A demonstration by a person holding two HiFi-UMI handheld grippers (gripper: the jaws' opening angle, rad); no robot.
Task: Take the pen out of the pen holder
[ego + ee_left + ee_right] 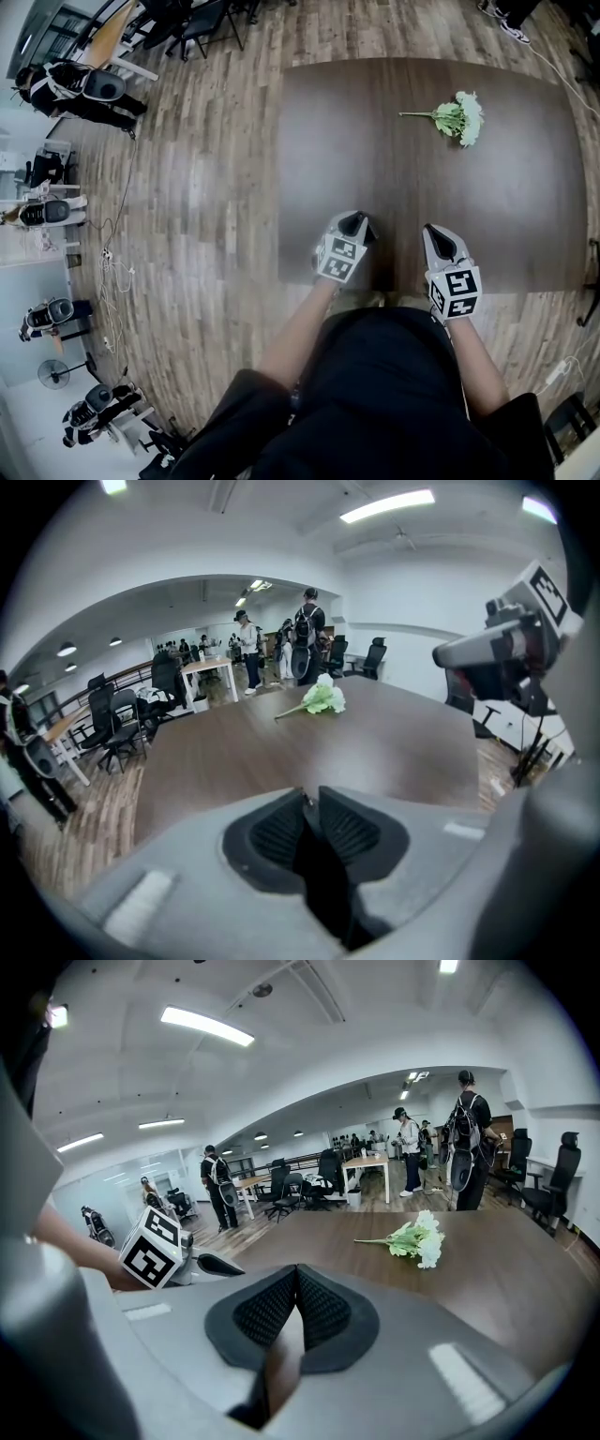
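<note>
No pen and no pen holder show in any view. My left gripper point(353, 223) point(307, 797) hangs over the near edge of the dark brown table point(422, 187); its pads stand a thin slit apart with nothing between them. Beside it, my right gripper point(439, 242) point(297, 1271) has its pad tips touching and holds nothing. Both point across the table. In the left gripper view the right gripper point(450, 655) shows at the upper right. In the right gripper view the left gripper point(225, 1266) shows at the left with its marker cube.
A small bunch of white and green flowers point(459, 117) point(322, 698) point(412, 1238) lies on the far right part of the table. Wooden floor surrounds the table. People, desks and office chairs point(281, 1185) stand farther off in the room.
</note>
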